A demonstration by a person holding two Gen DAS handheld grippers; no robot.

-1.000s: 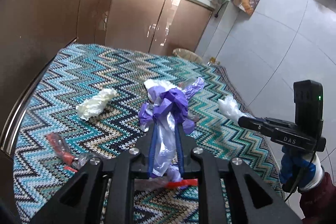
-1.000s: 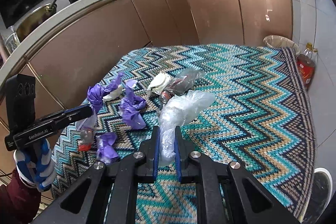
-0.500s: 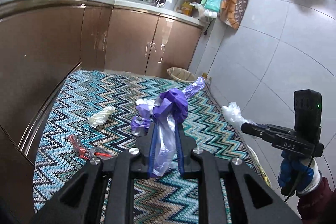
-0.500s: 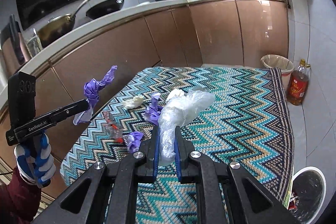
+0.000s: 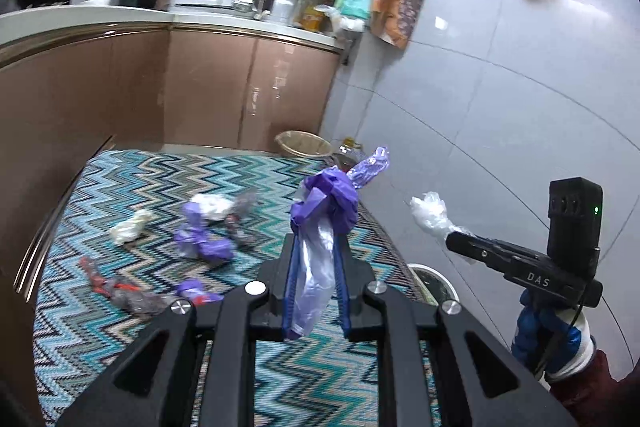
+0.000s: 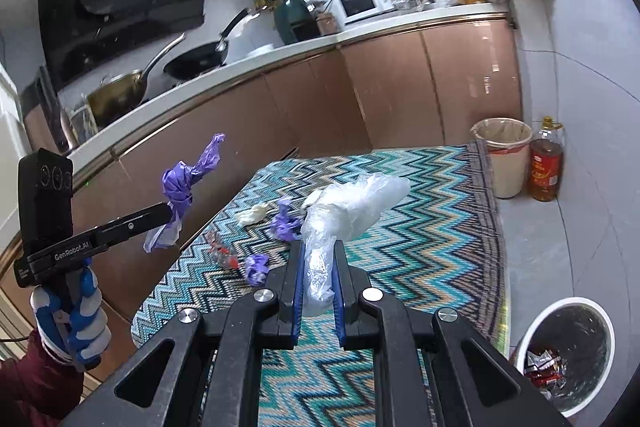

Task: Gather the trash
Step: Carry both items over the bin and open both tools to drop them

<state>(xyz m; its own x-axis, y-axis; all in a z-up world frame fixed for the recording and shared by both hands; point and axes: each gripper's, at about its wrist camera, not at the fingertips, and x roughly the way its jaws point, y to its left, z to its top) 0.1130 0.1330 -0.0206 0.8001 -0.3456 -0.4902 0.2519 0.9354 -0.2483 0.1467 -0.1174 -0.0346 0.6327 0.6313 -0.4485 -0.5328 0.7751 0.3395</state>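
Left gripper is seen closed on a purple plastic bag, held above the zigzag rug. The bag's long axis runs along the fingers; a knotted bunch sits past the tips, a twisted tail points up and to the right, and a pale loose end hangs back between the jaws. In the right wrist view the same bag is seen left of the rug, tail up. Right gripper is clamped on a clear plastic bag, long axis along the fingers, with the crumpled bulk pushed out forward and right over the rug. More purple scraps, a white wad and a red-marked wrapper lie on the rug. A lined bin and an oil bottle stand at the rug's far right end. A white trash can holding wrappers sits off the rug's near right edge.
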